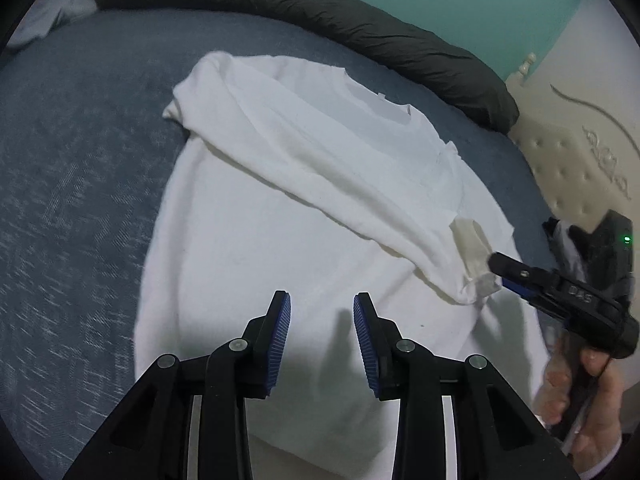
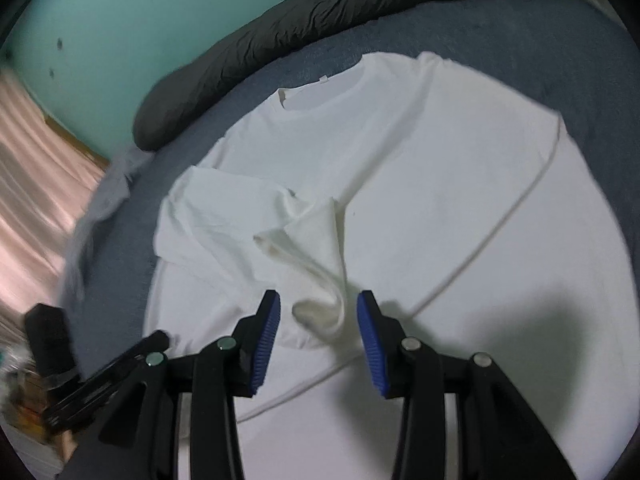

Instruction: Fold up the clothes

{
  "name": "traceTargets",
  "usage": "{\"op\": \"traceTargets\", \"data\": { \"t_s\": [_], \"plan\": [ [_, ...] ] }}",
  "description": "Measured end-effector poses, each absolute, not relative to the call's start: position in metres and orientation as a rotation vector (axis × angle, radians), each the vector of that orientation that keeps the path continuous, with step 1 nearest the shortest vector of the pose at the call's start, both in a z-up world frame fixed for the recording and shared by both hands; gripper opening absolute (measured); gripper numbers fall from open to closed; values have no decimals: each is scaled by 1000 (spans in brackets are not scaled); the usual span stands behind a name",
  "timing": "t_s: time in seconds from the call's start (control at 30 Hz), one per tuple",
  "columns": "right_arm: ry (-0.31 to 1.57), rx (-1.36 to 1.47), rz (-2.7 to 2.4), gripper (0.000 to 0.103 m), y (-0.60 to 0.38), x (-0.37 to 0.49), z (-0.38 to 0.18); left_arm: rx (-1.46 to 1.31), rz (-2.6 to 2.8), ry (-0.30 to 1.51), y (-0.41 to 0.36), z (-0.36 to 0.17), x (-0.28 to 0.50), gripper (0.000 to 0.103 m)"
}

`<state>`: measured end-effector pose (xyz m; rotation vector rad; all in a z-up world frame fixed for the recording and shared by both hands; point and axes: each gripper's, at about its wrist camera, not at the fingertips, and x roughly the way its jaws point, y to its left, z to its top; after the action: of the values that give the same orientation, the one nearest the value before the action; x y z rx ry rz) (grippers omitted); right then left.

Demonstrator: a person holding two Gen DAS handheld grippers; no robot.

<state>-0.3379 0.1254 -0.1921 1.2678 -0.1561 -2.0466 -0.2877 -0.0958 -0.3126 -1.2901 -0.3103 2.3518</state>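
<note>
white shirt (image 1: 260, 248) on blue bedspread (image 1: 80, 200), dark pillow (image 1: 320, 12) behind; both hand-held grippers (image 1: 322, 300) (image 2: 319, 300) apart, empty

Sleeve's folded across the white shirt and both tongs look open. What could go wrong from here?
1. The sleeve lies bunched and creased, its cuff between the open right tongs; folding on may lock wrinkles in.
2. The left tongs hang open over flat shirt cloth; a pinch there may grab both layers.
3. The dark pillow lies close behind the collar, so a shove could push the shirt into it.
</note>
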Motion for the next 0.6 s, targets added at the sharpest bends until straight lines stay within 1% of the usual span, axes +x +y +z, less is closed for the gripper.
{"op": "traceTargets", "data": {
  "t_s": [0.2,0.23,0.27,0.3,0.33,0.37,0.5,0.6],
  "plan": [
    [-8,1316,-2064,40,105,-350,-198,-1275,2357,-322,-97,-310,-290,36],
    [10,1308,-2081,31,103,-351,-199,-1275,2357,-321,-98,-310,-289,36],
    [14,1302,-2081,19,103,-353,-200,-1276,2360,-316,-98,-311,-288,36],
    [11,1306,-2073,14,103,-354,-201,-1276,2362,-314,-97,-311,-288,36],
    [4,1306,-2070,7,104,-354,-201,-1277,2363,-311,-97,-312,-288,36],
    [-3,1305,-2068,5,105,-353,-201,-1277,2362,-313,-97,-312,-288,36],
    [-33,1262,-2074,3,111,-346,-191,-1276,2367,-311,-98,-312,-289,36],
    [-99,1192,-2087,3,121,-339,-169,-1281,2378,-303,-99,-314,-289,36]
  ]
}}
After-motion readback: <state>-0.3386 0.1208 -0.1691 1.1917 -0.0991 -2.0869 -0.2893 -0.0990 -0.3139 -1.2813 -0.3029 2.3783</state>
